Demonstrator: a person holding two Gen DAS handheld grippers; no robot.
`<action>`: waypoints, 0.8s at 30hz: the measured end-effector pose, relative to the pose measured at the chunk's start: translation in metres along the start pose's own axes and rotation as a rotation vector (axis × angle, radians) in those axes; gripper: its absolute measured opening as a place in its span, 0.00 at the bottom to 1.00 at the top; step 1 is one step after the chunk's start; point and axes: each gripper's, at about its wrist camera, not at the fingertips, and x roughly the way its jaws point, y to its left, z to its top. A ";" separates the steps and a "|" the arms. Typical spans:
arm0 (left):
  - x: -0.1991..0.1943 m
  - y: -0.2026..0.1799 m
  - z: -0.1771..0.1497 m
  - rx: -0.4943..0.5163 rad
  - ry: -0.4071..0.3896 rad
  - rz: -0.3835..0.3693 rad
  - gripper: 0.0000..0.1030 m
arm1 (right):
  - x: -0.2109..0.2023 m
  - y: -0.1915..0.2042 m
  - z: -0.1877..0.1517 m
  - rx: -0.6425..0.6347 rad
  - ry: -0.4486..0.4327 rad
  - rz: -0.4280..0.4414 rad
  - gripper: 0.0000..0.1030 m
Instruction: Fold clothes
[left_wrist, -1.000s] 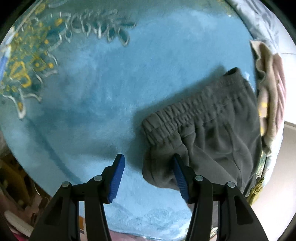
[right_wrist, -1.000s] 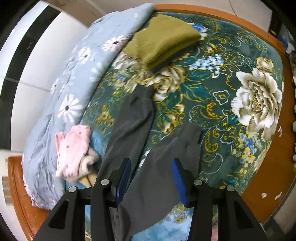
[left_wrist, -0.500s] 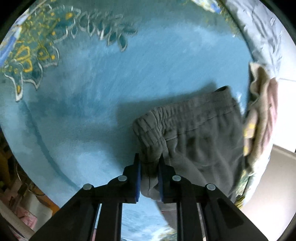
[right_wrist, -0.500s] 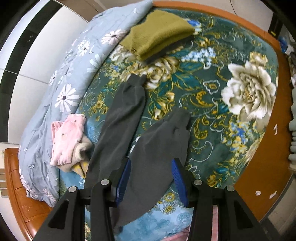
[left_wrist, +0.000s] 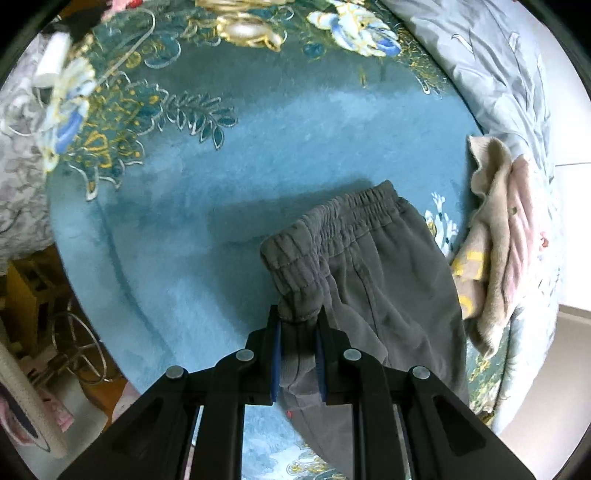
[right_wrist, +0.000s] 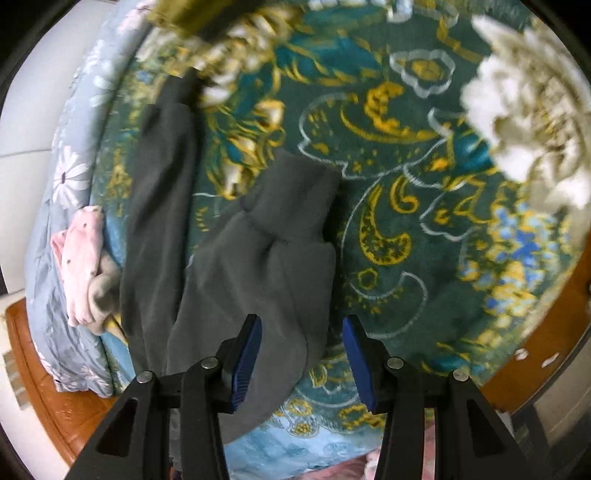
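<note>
- Teal plush blanket (left_wrist: 229, 206) with gold and white flowers covers the bed under both claws; it looks soft and grippy, so cloth dragged across it would probably catch rather than slide.
- Grey sweatpants (left_wrist: 373, 280) lie on it, the waist ahead of the left gripper (left_wrist: 297, 325), the legs ahead of the right gripper (right_wrist: 302, 354). They look limp, light and thick, likely to sag and bunch wherever unsupported.
- Pink and beige garment (left_wrist: 506, 236) sits crumpled to the right of the left claw, just beside the pants.
- Left claw is clamped on the near corner of the elastic waistband (left_wrist: 332, 221), a firm, ribbed hold.
- Right claw stands apart, empty, above the nearer leg; its cuff (right_wrist: 295, 192) seems the best hold.
</note>
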 end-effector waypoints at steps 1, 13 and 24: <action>-0.003 -0.003 -0.003 -0.001 -0.008 0.008 0.15 | 0.008 -0.004 0.005 0.005 0.018 0.001 0.48; -0.025 0.001 0.000 -0.037 -0.019 -0.039 0.15 | -0.017 0.027 0.015 -0.076 -0.014 0.035 0.04; 0.016 0.042 -0.021 -0.132 0.174 0.070 0.14 | -0.108 -0.016 0.027 0.072 -0.113 -0.100 0.04</action>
